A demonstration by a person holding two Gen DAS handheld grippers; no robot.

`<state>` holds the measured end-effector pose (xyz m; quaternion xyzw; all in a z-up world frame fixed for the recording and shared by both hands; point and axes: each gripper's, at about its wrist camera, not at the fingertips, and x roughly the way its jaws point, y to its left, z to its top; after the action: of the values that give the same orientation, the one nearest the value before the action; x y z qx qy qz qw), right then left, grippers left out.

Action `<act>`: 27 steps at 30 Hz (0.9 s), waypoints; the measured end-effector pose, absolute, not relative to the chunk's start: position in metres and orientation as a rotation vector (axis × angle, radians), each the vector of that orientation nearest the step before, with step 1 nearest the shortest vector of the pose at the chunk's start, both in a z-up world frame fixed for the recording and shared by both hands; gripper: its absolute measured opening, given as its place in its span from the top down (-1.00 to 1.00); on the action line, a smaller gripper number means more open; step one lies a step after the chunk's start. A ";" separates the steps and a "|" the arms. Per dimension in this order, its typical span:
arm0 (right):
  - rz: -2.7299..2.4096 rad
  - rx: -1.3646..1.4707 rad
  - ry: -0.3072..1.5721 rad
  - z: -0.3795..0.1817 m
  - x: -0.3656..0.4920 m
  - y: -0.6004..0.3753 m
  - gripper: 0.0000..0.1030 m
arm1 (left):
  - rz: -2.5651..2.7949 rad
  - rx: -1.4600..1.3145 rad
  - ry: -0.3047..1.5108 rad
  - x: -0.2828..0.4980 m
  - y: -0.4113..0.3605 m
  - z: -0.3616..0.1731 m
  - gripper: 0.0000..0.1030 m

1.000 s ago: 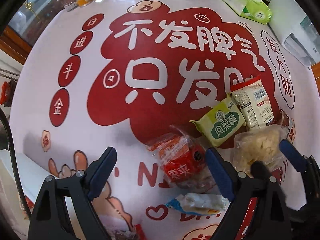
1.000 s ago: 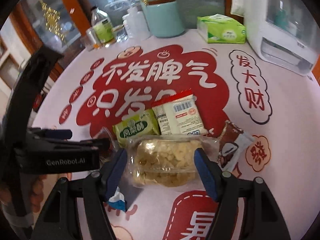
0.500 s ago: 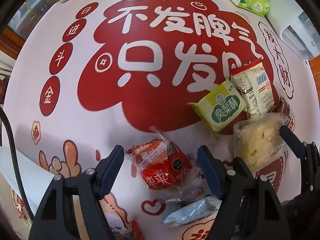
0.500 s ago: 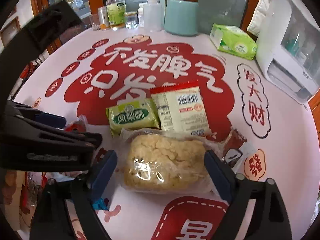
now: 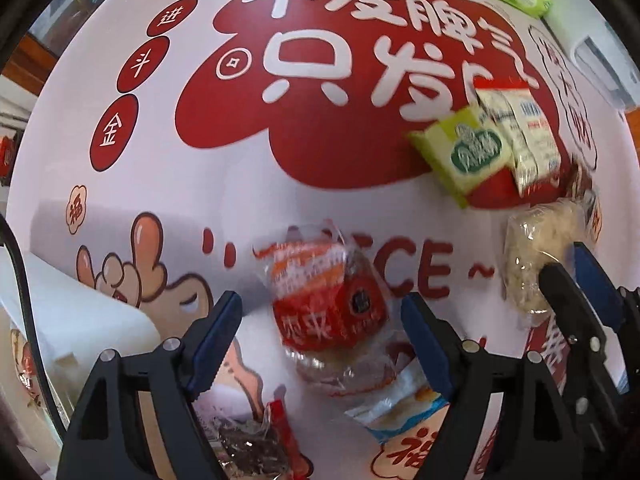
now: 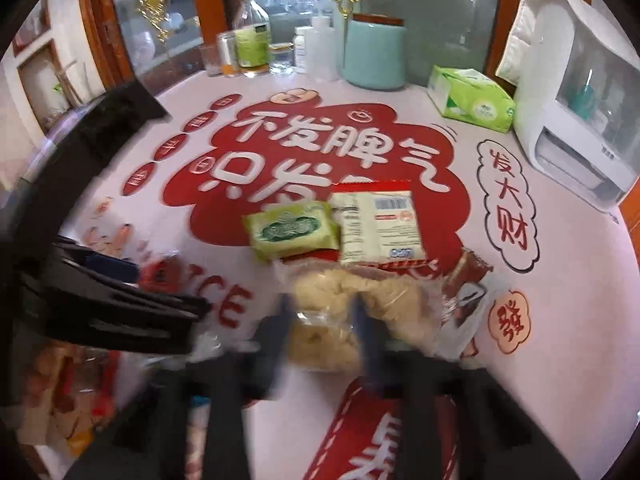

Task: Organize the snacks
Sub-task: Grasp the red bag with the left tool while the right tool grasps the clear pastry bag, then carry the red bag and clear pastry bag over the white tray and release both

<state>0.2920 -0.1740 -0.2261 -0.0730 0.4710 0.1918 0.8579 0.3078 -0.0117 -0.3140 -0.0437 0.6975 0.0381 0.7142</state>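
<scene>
On the red-and-white printed tablecloth (image 5: 168, 184) lies a red snack packet (image 5: 324, 300). My left gripper (image 5: 320, 340) points down over it with a finger on each side; its jaws are opening and do not touch the packet. My right gripper (image 6: 322, 320) is blurred, and its jaws are closing and pinch the near end of a clear bag of pale crumbly snacks (image 6: 384, 292). Behind the bag lie a green packet (image 6: 294, 230) and a white packet with red ends (image 6: 378, 222), with a brown packet (image 6: 466, 280) to the right.
A blue-and-white packet (image 5: 400, 404) and a dark snack packet (image 5: 256, 444) lie close under the left gripper. A green tissue pack (image 6: 470, 102), a white appliance (image 6: 576, 120), a teal jar (image 6: 374, 54) and bottles (image 6: 252, 40) line the far edge.
The left gripper has shifted and sunk, so the red packet now sits between its fingers. The right jaws, wide around the clear bag before, have narrowed onto it.
</scene>
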 end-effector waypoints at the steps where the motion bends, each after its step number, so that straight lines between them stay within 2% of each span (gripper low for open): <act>1: 0.402 -0.150 0.991 -0.227 0.290 -0.175 0.53 | 0.083 -0.090 1.537 0.304 -0.013 -0.314 -0.57; 4: 0.384 -0.144 0.982 -0.229 0.279 -0.178 0.56 | 0.087 -0.092 1.528 0.292 -0.013 -0.313 -0.54; 6: 0.373 -0.116 0.984 -0.228 0.272 -0.183 0.59 | 0.078 -0.083 1.503 0.285 -0.014 -0.309 -0.37; 7: 0.362 -0.100 0.980 -0.227 0.268 -0.186 0.60 | 0.072 -0.074 1.487 0.283 -0.015 -0.307 -0.11; 8: 0.353 -0.084 0.979 -0.227 0.265 -0.190 0.61 | 0.071 -0.065 1.479 0.276 -0.019 -0.304 0.06; 9: 0.348 -0.072 0.978 -0.226 0.263 -0.192 0.62 | 0.063 -0.066 1.478 0.272 -0.020 -0.303 0.09; 18: 0.281 0.067 0.910 -0.206 0.214 -0.225 0.68 | 0.082 0.039 1.446 0.237 -0.040 -0.293 0.14; 27: 0.250 0.135 0.832 -0.177 0.171 -0.245 0.68 | -0.009 0.108 1.367 0.193 -0.077 -0.250 0.15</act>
<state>0.1707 -0.2451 -0.1770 0.0652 0.4026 0.1212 0.9050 0.1930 -0.0774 -0.2501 0.0497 0.6311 -0.0044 0.7741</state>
